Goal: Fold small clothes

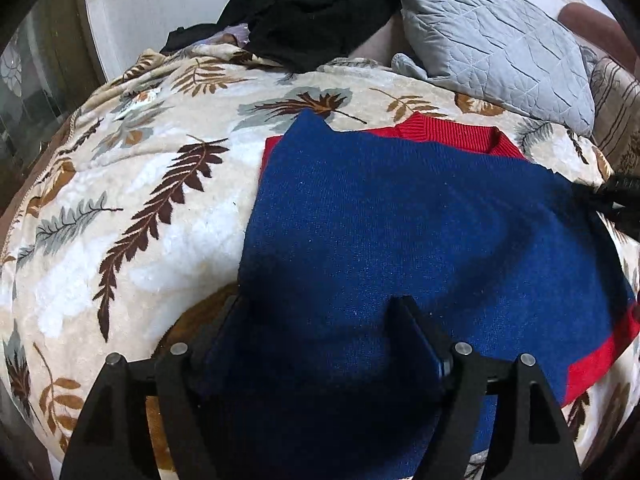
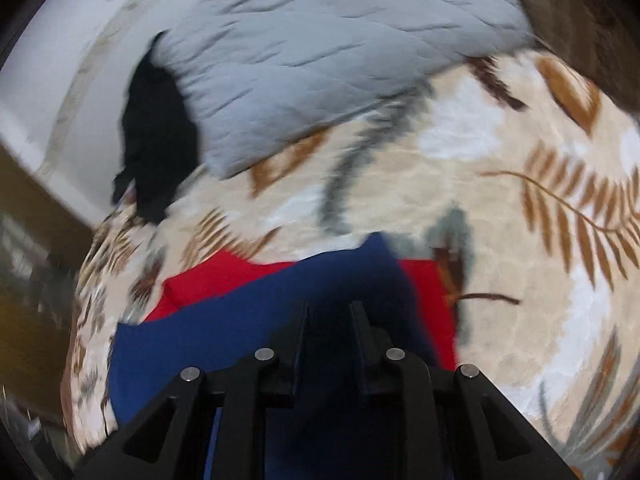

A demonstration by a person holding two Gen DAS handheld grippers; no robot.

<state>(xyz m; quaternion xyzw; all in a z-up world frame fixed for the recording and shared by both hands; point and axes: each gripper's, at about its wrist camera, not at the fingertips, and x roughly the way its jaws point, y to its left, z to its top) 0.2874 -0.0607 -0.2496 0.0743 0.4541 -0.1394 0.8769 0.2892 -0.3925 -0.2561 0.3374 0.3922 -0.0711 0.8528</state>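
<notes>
On the leaf-print blanket (image 1: 132,208) lies the blue-and-red sweater (image 1: 420,216), its blue cloth filling the left gripper (image 1: 320,312)'s wide-spread fingers, while the right gripper (image 2: 329,310)'s nearly closed fingers pinch its blue fabric.

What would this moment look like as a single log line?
stage: folding | left gripper: open over blue-and-red sweater | right gripper: narrow, grip unclear | surface: leaf-print blanket

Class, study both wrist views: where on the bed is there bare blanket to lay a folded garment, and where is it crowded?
Free: the leaf-print blanket left of the blue-and-red sweater, running to the bed's edge, and the patch right of the sweater in the right wrist view. Crowded: the head of the bed, taken by the grey pillow and the black clothes.
</notes>
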